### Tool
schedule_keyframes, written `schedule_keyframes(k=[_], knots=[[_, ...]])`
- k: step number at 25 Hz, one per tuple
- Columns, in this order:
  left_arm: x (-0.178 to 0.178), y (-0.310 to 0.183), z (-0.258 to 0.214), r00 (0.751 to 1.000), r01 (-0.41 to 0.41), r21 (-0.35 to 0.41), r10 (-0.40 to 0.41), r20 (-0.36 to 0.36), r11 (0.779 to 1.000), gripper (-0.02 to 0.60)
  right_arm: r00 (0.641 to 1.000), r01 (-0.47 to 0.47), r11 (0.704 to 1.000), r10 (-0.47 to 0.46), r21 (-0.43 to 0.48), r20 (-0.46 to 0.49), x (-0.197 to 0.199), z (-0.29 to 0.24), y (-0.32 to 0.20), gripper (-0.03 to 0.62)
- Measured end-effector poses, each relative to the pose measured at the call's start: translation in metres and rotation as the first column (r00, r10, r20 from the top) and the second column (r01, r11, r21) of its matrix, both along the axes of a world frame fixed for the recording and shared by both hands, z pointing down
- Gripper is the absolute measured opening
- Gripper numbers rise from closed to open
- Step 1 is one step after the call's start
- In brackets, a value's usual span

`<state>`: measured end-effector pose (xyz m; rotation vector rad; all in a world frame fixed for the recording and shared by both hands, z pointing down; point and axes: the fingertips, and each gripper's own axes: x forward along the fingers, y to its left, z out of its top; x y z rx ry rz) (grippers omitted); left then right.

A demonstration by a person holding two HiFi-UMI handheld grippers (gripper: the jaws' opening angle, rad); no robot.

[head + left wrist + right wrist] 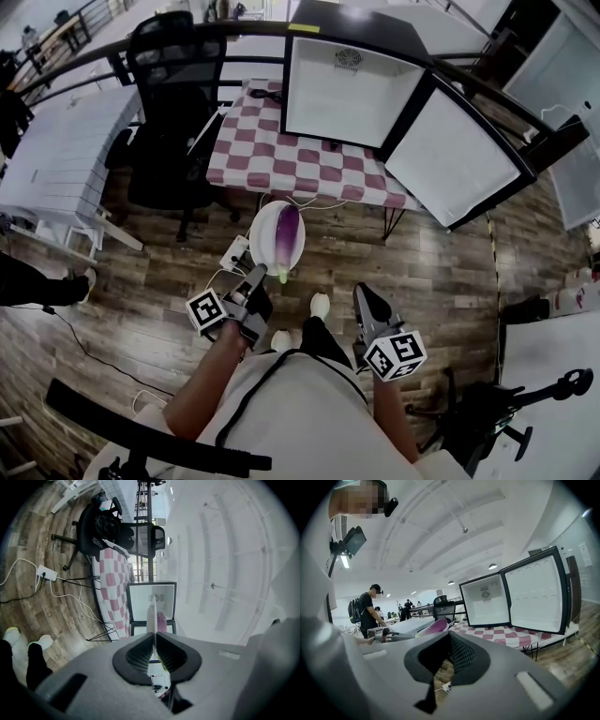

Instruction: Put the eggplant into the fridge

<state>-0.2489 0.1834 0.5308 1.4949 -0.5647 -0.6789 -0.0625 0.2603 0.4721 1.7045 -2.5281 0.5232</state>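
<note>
A white plate (265, 228) bearing the eggplant (287, 236) is clamped by its rim in the left gripper (261, 274), held above the floor just off the near edge of the checked table (281, 155). The fridge (352, 94) is seen door-open at the table's right end. The right gripper (442, 667) is held empty, jaws parted.

The eggplant (289, 236) has a smooth, glossy purple skin. The plate (265, 232) is white, smooth and a little shiny. The left gripper (257, 276) and the right gripper (364, 298) are matt grey plastic; their pads (465, 654) are black and ribbed. A matt checked cloth (309, 161) covers the table (234, 174) to its edges. The floor (450, 272) is wood planks with a low sheen. The fridge (352, 94) is glossy black outside and smooth white plastic inside.
</note>
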Motion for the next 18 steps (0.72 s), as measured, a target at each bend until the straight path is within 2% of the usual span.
schedule_keyframes(k=[8, 18], knots=[[0.003, -0.010, 0.003, 1.000, 0.009, -0.013, -0.009, 0.003, 1.000, 0.030, 1.000, 0.010, 1.000, -0.010, -0.008, 0.000, 0.004, 0.003, -0.015, 0.006], [0.032, -0.044, 0.004, 1.000, 0.005, -0.016, -0.004, 0.017, 1.000, 0.031, 1.000, 0.005, 1.000, -0.005, -0.005, 0.007, 0.034, 0.006, -0.051, 0.006]])
